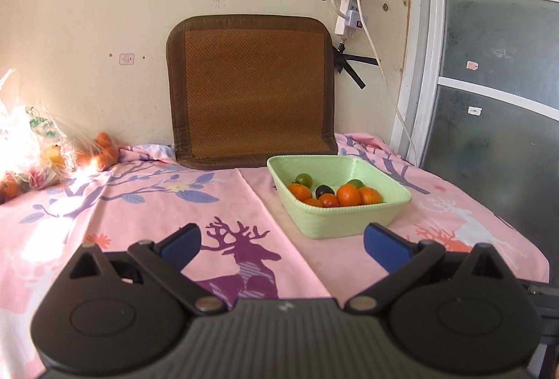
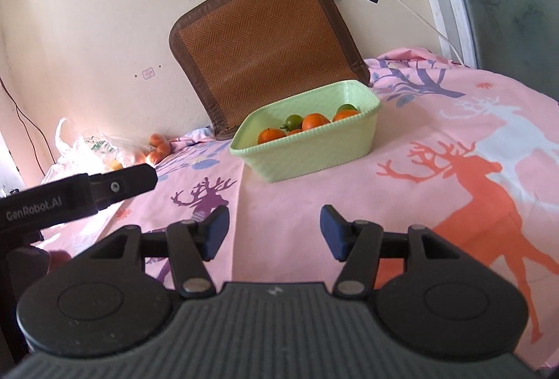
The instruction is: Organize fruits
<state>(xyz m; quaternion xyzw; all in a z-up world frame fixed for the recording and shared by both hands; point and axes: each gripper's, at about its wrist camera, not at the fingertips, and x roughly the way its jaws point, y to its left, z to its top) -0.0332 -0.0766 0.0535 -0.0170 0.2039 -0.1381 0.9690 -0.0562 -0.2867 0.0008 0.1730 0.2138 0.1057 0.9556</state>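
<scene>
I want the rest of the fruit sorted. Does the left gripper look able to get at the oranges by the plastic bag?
Probably yes. The left gripper is open and empty, and only bare pink cloth lies between it and the oranges beside the plastic bag.

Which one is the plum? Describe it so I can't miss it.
Find the green basket on the pink cloth, in front of the woven mat. Among its fruit, the plum sits mid-pile: the only dark purple piece between oranges and green fruit.
</scene>
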